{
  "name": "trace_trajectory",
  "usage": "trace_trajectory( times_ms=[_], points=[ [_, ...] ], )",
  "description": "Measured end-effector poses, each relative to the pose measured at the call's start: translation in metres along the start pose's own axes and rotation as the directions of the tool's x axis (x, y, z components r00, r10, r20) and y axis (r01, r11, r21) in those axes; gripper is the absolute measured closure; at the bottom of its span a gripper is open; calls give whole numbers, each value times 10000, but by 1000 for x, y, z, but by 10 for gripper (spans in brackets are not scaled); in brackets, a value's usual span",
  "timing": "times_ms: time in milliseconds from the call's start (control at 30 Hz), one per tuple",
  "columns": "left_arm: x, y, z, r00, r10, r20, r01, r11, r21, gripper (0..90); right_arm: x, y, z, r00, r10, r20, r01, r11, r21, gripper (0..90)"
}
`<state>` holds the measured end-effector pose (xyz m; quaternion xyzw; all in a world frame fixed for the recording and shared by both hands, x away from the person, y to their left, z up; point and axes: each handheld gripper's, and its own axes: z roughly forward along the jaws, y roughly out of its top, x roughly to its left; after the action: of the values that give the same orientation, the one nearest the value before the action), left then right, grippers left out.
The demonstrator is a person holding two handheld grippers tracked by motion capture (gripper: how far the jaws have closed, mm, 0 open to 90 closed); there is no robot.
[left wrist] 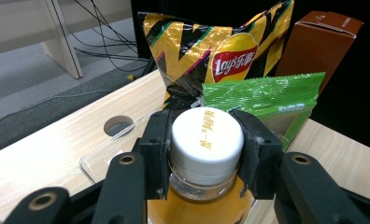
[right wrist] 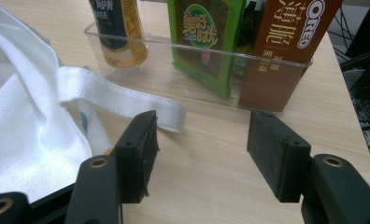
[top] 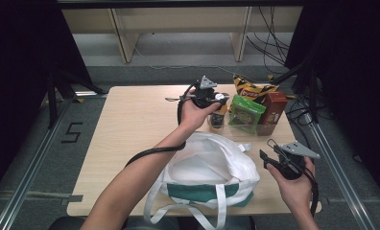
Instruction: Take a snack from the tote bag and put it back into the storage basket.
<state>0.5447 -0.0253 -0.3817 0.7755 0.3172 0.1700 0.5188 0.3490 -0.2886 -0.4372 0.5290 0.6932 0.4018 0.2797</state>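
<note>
A bottle of orange drink with a white cap (left wrist: 206,135) stands in a clear tray (right wrist: 183,86) at the table's far right. My left gripper (left wrist: 205,142) is shut on the cap from both sides; in the high view the left gripper (top: 220,99) sits just above the bottle (top: 218,118). Near the front right of the table my right gripper (top: 269,160) is held open above bare wood, beside a white tote bag (top: 212,167). Nothing lies between the right gripper's (right wrist: 202,149) pads, and the bag's strap end (right wrist: 122,100) lies just beyond its left jaw.
Behind the bottle the tray holds a green snack packet (top: 245,112), a yellow-and-black chips bag (left wrist: 211,51) and a brown biscuit box (right wrist: 286,46). The table (top: 130,124) has a round hole (left wrist: 117,125) beside the tray. Cables lie on the floor behind.
</note>
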Motion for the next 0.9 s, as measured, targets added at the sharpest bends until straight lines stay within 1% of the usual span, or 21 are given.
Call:
trace_trajectory(
  times_ms=[67,133,167,200,333,367,400,433,467,500,533,567,600,667,700,733,767,800,833,867,900],
  points=[
    [0,-1,0,10000,13,-14,-13,10000,18,586,-1,0,0,10000,-99,11,99,10000,-13,435],
    [-1,-1,0,10000,13,-47,-13,10000,24,586,-1,0,0,10000,-98,4,98,9999,-34,435],
    [-1,-1,1,10000,33,-21,-33,10000,71,586,0,0,0,10000,-22,-1,22,10000,9,434],
    [-1,-1,1,10000,44,-28,-44,10000,80,586,2,0,-1,9998,170,-48,-169,9998,96,435],
    [-1,-2,2,10000,33,-34,-33,9999,114,586,0,0,0,10000,-9,-22,9,10000,-32,435],
    [0,-3,3,10000,23,-7,-23,9999,129,585,-1,0,1,9997,-224,-9,224,9997,-90,435],
    [0,-3,3,10000,30,-34,-30,9999,154,586,-1,0,1,9997,-239,0,239,9997,-40,435],
    [0,-3,3,10000,28,-31,-27,9999,163,586,-1,0,0,9998,-199,-34,199,9998,-5,435],
    [0,-3,4,10000,45,-82,-44,9998,199,585,1,0,1,10000,64,-26,-64,9999,-104,435],
    [0,-4,4,10000,-6,-42,7,9997,226,585,0,0,0,10000,-19,-17,19,10000,38,435],
    [0,-5,5,9999,20,-103,-18,9997,231,585,0,0,1,10000,3,-1,-3,10000,-46,435],
    [0,-6,5,10000,17,-56,-16,9996,268,585,0,0,1,10000,14,-3,-14,10000,-60,435],
    [0,-7,5,10000,26,-90,-23,9995,312,585,1,0,0,9999,126,-35,-126,9999,5,435],
    [1,-8,6,9999,-40,-104,43,9994,341,585,-1,0,1,9999,-151,2,151,9999,-32,434],
    [2,-9,6,10000,-29,-64,32,9991,426,585,0,0,0,10000,1,-9,-1,10000,21,435],
    [2,-10,6,9999,75,-105,-70,9988,492,585,0,-1,1,10000,32,-1,-32,10000,-67,434],
    [2,-10,7,10000,-13,-98,17,9991,434,585,0,-1,1,10000,-28,-11,28,10000,-38,434],
    [2,-11,7,10000,-43,-82,47,9989,474,585,-2,0,2,9996,-293,-11,292,9995,-114,434],
    [2,-11,8,9999,-23,-148,30,9987,500,584,-1,0,1,9999,-79,-88,79,10000,-46,434],
    [2,-11,8,9999,-42,-118,48,9986,530,585,2,-1,0,9998,174,-60,-173,9998,86,434],
    [3,-12,9,10000,-18,-94,23,9984,561,585,2,-1,0,9998,175,-61,-175,9998,87,434]
  ],
)
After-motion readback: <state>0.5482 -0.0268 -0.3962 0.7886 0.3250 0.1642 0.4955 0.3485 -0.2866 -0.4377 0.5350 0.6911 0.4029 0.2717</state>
